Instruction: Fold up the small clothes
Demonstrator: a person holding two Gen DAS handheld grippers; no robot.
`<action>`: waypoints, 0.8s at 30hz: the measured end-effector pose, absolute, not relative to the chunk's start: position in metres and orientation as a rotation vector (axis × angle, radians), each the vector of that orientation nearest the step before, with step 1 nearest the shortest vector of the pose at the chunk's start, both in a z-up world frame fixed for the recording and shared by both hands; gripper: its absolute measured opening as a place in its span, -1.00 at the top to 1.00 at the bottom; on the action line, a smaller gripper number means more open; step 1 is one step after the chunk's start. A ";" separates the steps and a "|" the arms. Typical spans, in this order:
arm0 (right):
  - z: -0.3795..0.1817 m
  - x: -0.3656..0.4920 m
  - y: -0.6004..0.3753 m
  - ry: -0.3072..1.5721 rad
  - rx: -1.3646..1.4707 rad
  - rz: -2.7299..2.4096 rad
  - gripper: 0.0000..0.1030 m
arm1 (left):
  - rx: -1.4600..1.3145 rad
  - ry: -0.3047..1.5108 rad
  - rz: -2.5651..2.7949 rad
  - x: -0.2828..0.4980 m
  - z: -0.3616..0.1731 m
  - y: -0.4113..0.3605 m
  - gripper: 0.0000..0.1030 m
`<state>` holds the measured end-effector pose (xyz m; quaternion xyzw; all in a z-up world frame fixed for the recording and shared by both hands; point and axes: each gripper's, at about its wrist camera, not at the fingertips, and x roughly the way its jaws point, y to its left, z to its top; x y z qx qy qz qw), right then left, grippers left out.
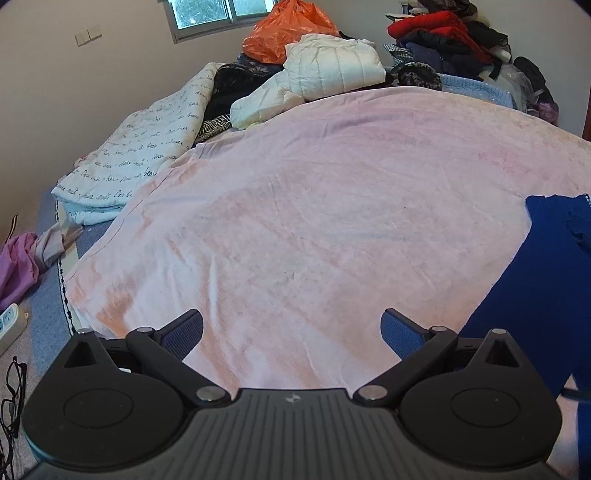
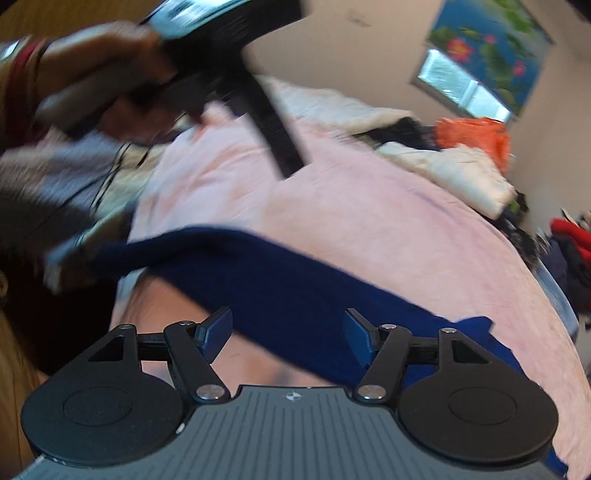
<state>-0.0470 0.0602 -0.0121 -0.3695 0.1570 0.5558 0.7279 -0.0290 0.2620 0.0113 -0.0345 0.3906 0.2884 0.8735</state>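
Note:
A dark blue garment [image 1: 535,280] lies on the pink blanket [image 1: 314,206] at the right edge of the left wrist view. My left gripper [image 1: 291,328] hovers over bare blanket to the garment's left, open with nothing between its fingers. In the blurred right wrist view the blue garment [image 2: 295,280] stretches in a long band across the blanket [image 2: 369,206], just beyond my right gripper [image 2: 288,328]. Its jaws stand apart and the pads do not press on the cloth. A person's hand [image 2: 110,74] holds the other gripper at the upper left.
At the head of the bed are a white puffer jacket [image 1: 332,66], an orange bag [image 1: 288,29] and a heap of red and dark clothes [image 1: 443,33]. A script-printed quilt [image 1: 147,147] lies on the left. A purple garment [image 1: 18,266], power strip [image 1: 11,325] and glasses [image 1: 14,380] lie beside the blanket.

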 end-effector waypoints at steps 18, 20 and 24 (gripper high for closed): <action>-0.023 -0.020 0.093 0.478 -0.530 1.324 0.93 | -0.140 0.796 0.611 -0.023 0.012 0.262 -1.00; -0.010 0.006 0.076 0.536 -0.336 1.314 0.94 | -0.121 0.778 0.629 -0.020 0.013 0.257 -1.00; 0.005 0.068 0.027 0.620 0.105 1.251 0.94 | -0.083 0.759 0.619 -0.011 0.019 0.245 -1.00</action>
